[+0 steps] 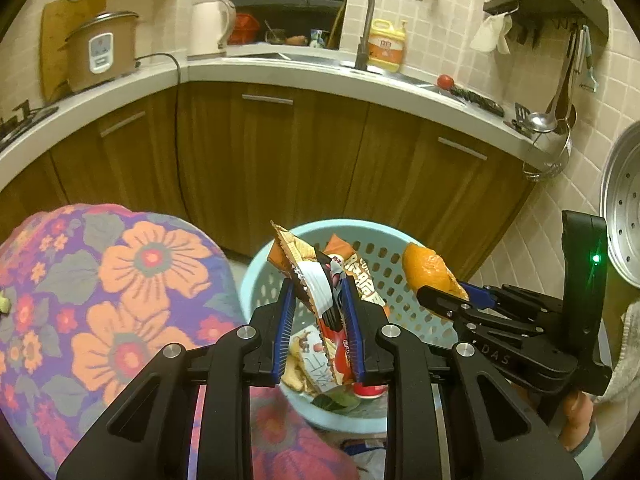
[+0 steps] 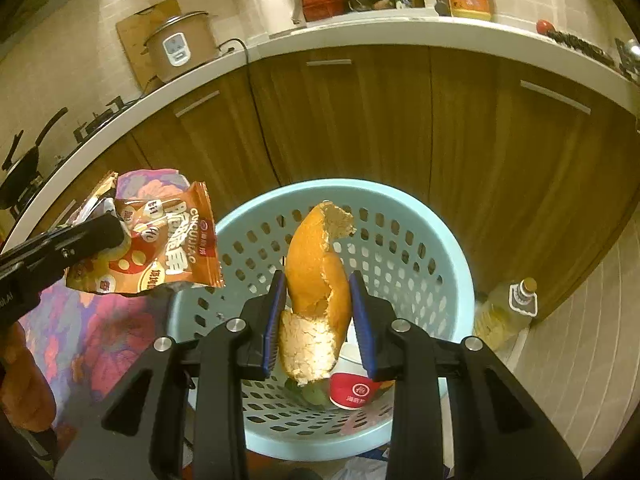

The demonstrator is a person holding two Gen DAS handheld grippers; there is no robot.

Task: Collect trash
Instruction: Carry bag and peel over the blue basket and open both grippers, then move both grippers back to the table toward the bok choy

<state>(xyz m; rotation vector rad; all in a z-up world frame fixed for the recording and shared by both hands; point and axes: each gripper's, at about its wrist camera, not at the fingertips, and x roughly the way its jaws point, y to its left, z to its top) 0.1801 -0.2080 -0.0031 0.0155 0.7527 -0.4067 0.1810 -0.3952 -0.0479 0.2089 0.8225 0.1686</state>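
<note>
A crumpled snack wrapper (image 1: pixel 320 292) is clamped between the blue pads of the left gripper (image 1: pixel 319 308), its printed foil standing up past the fingertips. A curved piece of orange peel (image 2: pixel 316 276) is pinched in the same way by the right gripper (image 2: pixel 318 304), with the white pith showing at its lower end. Both pieces are held above the light blue perforated basket (image 2: pixel 404 248), the peel over its middle and the wrapper over its rim at about 9 o'clock as seen from the right wrist. Inside the basket a red-and-white cup (image 2: pixel 354 392) is seen lying at the bottom, at about 6 o'clock below the peel, beside some green scraps and other printed packets. A flowered cloth surface (image 1: pixel 104 292) is seen just beside the basket at 9 o'clock. A bottle of yellow oil (image 2: pixel 506 312) stands on the floor at 3 o'clock of the basket. Behind, at 12 o'clock, wooden cabinet doors (image 1: pixel 280 152) are topped by a pale counter (image 1: pixel 280 76) on which a rice cooker (image 1: pixel 102 50), a white kettle (image 1: pixel 208 28) and a yellow detergent bottle (image 1: pixel 386 46) are set.
</note>
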